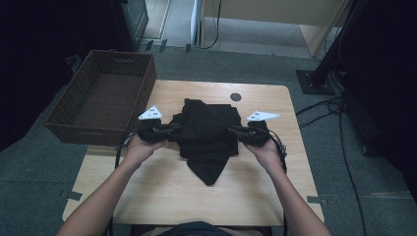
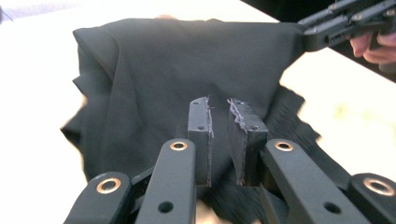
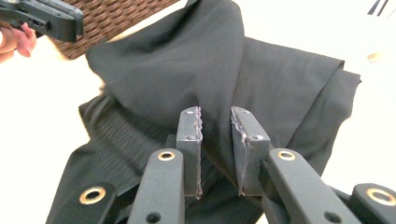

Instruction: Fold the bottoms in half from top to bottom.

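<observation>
- A black garment [image 1: 206,135] of soft, matte woven cloth lies bunched over the middle of the desk [image 1: 162,196], closer to the far edge than to the near one.
- Its upper part is a creased, roughly square mass; a loose flap tapers to a point that hangs toward the near edge, so its long axis runs from far edge to near edge.
- In the right gripper view a gathered, ribbed band shows along one side of the cloth.
- The left gripper [image 1: 169,131], hard black plastic with brass-coloured rivets, pinches a fold at the garment's left side; its flat pads stand a narrow gap apart with cloth between them.
- The right gripper [image 1: 235,131] pinches the opposite side in the same way, pulling a ridge of fabric taut.
- The desk is pale wood-grain with rounded corners.
- A dark woven wicker basket [image 1: 142,88], rectangular and open-topped, sits at the desk's far left corner.
</observation>
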A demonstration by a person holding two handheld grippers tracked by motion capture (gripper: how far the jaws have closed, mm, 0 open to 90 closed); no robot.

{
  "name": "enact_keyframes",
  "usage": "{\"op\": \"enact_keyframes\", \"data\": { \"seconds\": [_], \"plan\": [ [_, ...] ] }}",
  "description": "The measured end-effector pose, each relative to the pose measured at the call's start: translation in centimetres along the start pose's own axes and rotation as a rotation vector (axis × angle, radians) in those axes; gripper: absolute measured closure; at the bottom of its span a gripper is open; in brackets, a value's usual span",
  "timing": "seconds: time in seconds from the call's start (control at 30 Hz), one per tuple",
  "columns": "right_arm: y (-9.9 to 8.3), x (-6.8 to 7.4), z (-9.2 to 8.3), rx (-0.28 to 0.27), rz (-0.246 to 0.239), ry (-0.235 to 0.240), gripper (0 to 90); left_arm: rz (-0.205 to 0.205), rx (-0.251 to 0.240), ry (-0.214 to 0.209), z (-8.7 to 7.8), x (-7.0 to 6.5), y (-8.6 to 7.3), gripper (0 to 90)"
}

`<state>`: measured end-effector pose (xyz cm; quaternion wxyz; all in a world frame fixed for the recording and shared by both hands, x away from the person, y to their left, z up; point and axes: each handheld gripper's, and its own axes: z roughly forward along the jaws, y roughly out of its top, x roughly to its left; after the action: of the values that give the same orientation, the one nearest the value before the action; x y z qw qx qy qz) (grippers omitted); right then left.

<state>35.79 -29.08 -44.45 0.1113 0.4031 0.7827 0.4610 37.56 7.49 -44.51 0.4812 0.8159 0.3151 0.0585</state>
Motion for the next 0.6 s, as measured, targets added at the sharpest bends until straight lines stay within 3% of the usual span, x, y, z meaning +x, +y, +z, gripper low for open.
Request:
{"op": "enact_keyframes", "data": {
  "seconds": [0.07, 0.13, 0.23, 0.43, 0.6],
  "plan": [
    [-1.1, 0.2, -0.2, 0.017, 0.005, -0.002, 74.5, 0.001, 0.032, 0.007, 0.1, 0.0, -1.0, 78.6],
    [-2.1, 0.1, -0.2, 0.047, 0.009, -0.008, 73.6, -0.024, 0.056, 0.014, 0.3, 0.3, -1.6, 76.3],
    [-2.9, -0.2, -0.4, 0.048, 0.023, -0.018, 69.8, -0.033, 0.053, 0.024, 0.4, 0.7, -1.4, 69.8],
    [-0.8, -0.2, -1.2, -0.033, 0.020, -0.022, 67.1, -0.014, 0.069, 0.030, 1.9, 0.9, 0.6, 61.6],
    [0.1, -0.3, 0.9, -0.028, 0.001, -0.020, 61.6, 0.018, 0.120, 0.054, 4.5, 1.4, 1.0, 57.6]
  ]
}}
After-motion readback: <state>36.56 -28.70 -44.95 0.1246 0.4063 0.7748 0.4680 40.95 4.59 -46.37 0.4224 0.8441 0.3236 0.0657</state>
